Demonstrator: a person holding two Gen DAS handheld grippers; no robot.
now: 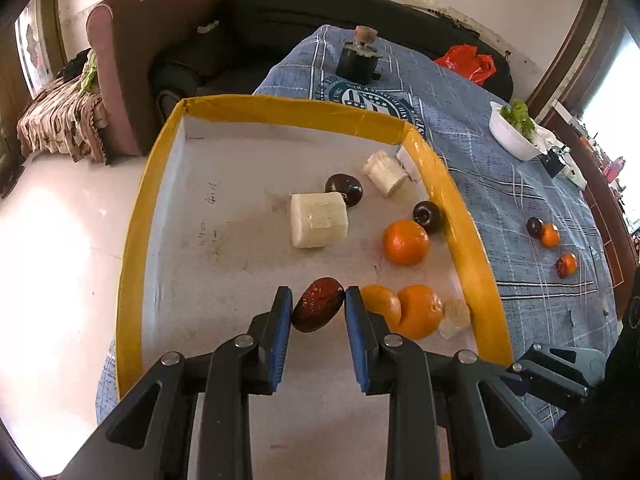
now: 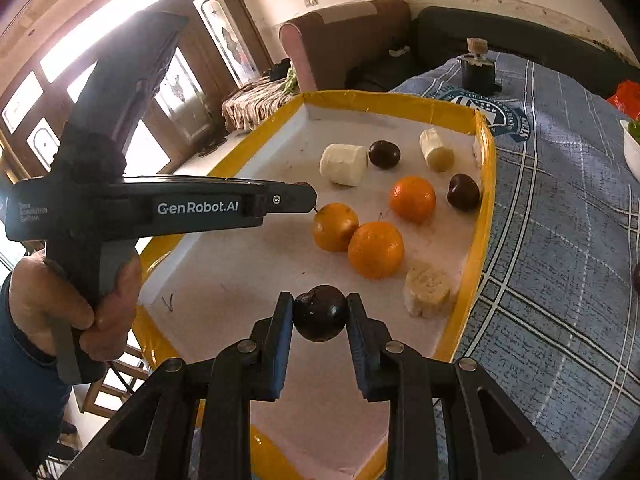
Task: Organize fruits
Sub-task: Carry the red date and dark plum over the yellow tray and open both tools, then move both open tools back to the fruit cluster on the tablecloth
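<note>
Held: red date [image 1: 318,309] pinched in my left gripper [image 1: 318,316] jaws, dark plum [image 2: 320,312] in my right gripper [image 2: 320,318], both over the yellow-rimmed tray [image 1: 304,110] (lower onto bare floor, clear of oranges [image 2: 375,249], before releasing).

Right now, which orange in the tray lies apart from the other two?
The orange nearest the far dark plum; the other two oranges touch each other.
</note>
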